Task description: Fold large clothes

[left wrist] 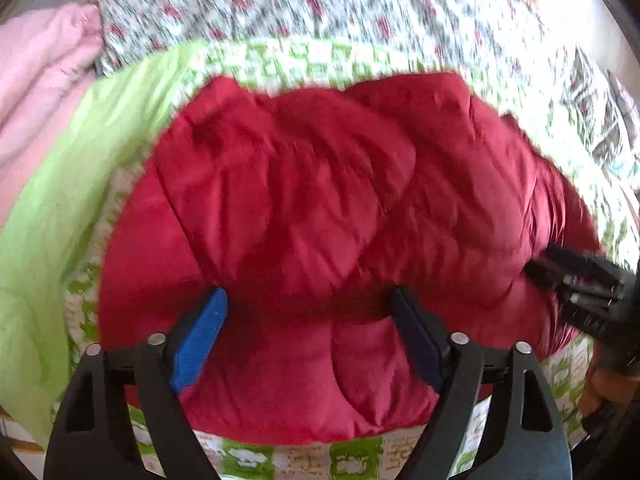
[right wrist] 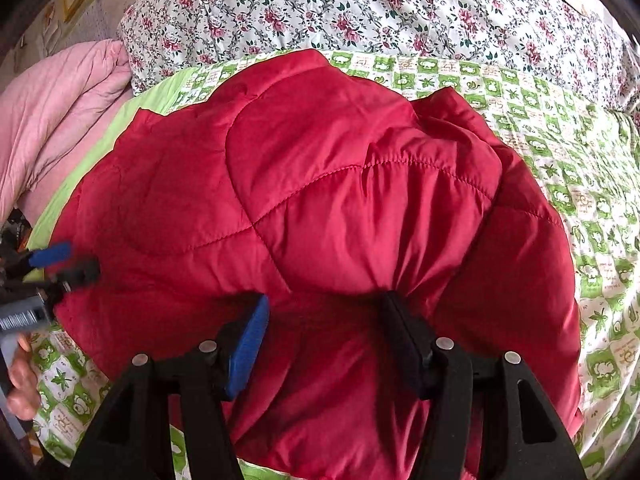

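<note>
A red quilted padded garment (left wrist: 312,200) lies bunched on a green-and-white patterned sheet (left wrist: 304,60); it fills the right wrist view (right wrist: 340,200) too. My left gripper (left wrist: 308,300) is open, its fingers spread wide and pressed down on the garment's near part. My right gripper (right wrist: 324,308) is open too, fingers wide apart on the red fabric. The right gripper shows at the garment's right edge in the left wrist view (left wrist: 576,280). The left gripper shows at the garment's left edge in the right wrist view (right wrist: 60,264). The left wrist view is motion-blurred.
A floral quilt (right wrist: 360,8) lies behind the garment. A pink blanket (right wrist: 60,112) is heaped at the left, beside a plain light-green sheet (left wrist: 72,184). The patterned sheet (right wrist: 580,184) stretches to the right. A hand (right wrist: 20,376) holds the left gripper.
</note>
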### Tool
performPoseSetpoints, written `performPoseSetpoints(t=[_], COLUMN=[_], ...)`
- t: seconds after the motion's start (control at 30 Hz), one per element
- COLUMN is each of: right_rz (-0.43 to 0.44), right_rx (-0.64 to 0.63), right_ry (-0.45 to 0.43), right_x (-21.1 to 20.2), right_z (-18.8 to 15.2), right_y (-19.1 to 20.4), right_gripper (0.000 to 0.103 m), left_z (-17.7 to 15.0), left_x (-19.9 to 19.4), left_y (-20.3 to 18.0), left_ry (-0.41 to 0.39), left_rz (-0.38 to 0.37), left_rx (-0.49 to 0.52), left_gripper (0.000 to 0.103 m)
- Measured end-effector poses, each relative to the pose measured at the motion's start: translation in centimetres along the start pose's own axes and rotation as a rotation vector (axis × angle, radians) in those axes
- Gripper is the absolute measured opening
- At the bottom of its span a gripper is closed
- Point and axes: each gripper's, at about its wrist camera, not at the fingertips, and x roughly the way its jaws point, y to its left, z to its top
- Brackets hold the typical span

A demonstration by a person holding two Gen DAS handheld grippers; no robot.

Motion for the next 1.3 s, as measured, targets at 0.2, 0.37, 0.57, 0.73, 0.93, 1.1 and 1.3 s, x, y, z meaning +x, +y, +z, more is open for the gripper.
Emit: performPoseSetpoints(t=[0.2, 0.37, 0.57, 0.73, 0.93, 1.1, 1.3], right_rz=[-0.009, -0.013, -0.011, 0.008, 0.018, 0.037, 0.052], right_rx=[-0.004, 0.001, 0.02, 0.013, 0.014, 0.019, 0.005], right_ry=[-0.002, 0.0, -0.023, -0.032, -0.032, -0.042, -0.034], right_x=[0.0, -0.1, -2.0, -4.0, -5.9, -7.8, -9.3], right_z=[0.0, 0.1, -0.1, -1.1, -2.5, -3.7, -5.1], right_y=[0.3, 0.3, 0.4, 0.6, 0.3, 0.1, 0.1], right_gripper=[0.059, 0.059, 0.059, 0.062, 0.061, 0.062, 0.062], left_z=[0.1, -0.2, -0.5, -1.5, -2.7, -3.7, -4.7], left_x=[2.2, 2.6, 0.8, -0.5, -1.8, -3.1, -4.4], left_y=[1.3, 0.5, 0.3, 0.2, -0.1, -0.7, -1.1], left_ry=[0.061, 0.056, 0.033, 0.025, 0.027, 0.022, 0.018], left_rz=[-0.03, 0.004, -0.003, -0.01, -0.007, 0.013, 0.032], left_rx=[-0.012, 0.007, 0.01, 0.024, 0.033, 0.066, 0.1], left_gripper=[0.087, 0.089, 0.088, 0.088, 0.088, 0.088, 0.088])
